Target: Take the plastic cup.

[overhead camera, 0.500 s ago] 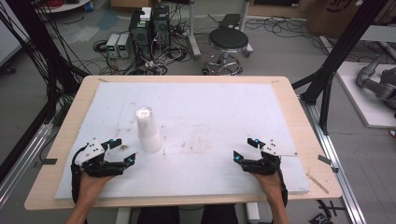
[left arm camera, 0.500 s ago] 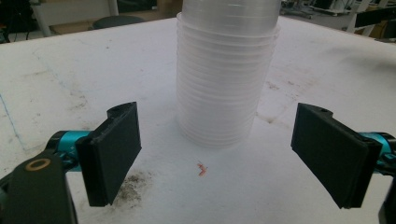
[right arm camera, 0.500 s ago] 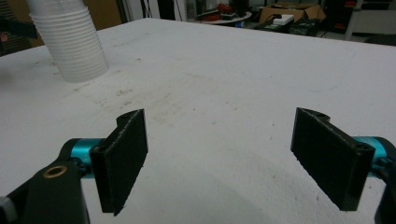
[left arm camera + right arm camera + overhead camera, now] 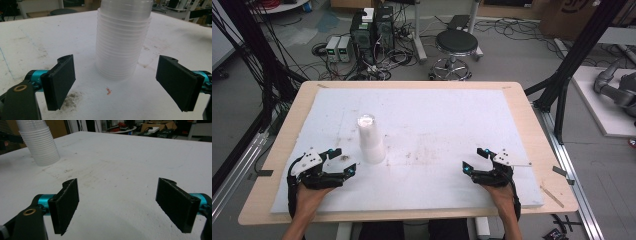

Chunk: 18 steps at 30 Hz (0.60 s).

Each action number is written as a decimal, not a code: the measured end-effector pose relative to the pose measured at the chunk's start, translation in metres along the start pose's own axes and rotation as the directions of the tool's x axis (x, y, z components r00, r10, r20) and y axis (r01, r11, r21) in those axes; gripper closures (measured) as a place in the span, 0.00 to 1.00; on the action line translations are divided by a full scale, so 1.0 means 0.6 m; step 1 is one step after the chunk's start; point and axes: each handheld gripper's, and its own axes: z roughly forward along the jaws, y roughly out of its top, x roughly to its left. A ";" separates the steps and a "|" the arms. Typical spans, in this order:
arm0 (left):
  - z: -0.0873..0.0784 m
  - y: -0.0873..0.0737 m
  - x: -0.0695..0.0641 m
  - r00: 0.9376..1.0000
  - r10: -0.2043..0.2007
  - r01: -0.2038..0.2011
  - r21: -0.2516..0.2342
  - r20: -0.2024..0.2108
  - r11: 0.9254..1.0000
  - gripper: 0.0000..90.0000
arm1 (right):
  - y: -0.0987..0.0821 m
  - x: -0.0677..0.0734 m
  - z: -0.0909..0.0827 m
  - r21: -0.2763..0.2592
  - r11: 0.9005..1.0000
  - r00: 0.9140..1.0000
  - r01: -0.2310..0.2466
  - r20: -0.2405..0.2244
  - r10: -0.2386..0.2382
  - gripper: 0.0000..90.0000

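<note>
Left gripper [image 4: 343,164] sits near-left on the foam board [image 4: 452,110], jaws apart and empty, beside the cup stack [image 4: 370,140]; right gripper [image 4: 473,161] likewise gapes, well apart.

Left gripper view: cup stack [image 4: 122,40] stands just beyond the jaws.

Right gripper view: stack [image 4: 40,143] far left. Risk: an off-centre jaw could topple it.

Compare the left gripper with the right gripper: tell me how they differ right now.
The left gripper sits close beside the stack of cups, aimed at it; the right gripper is far from the stack, over bare white foam board. In the left gripper view the stack looms large; in the right gripper view it stands off in a corner. Both are open and hold nothing.
</note>
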 end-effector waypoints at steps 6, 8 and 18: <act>-0.001 0.000 0.003 1.000 -0.014 0.014 -0.008 0.010 1.000 0.18 | 0.000 0.002 0.000 0.000 1.000 1.000 0.010 0.009 -0.010 0.21; -0.001 0.000 0.003 1.000 -0.010 0.011 -0.009 0.012 1.000 0.18 | 0.000 0.002 0.001 0.004 1.000 1.000 0.018 0.011 -0.018 0.21; -0.005 0.005 0.004 0.999 -0.023 0.024 -0.025 0.031 0.999 0.14 | 0.001 -0.001 0.004 0.020 1.000 1.000 0.001 0.003 -0.001 0.21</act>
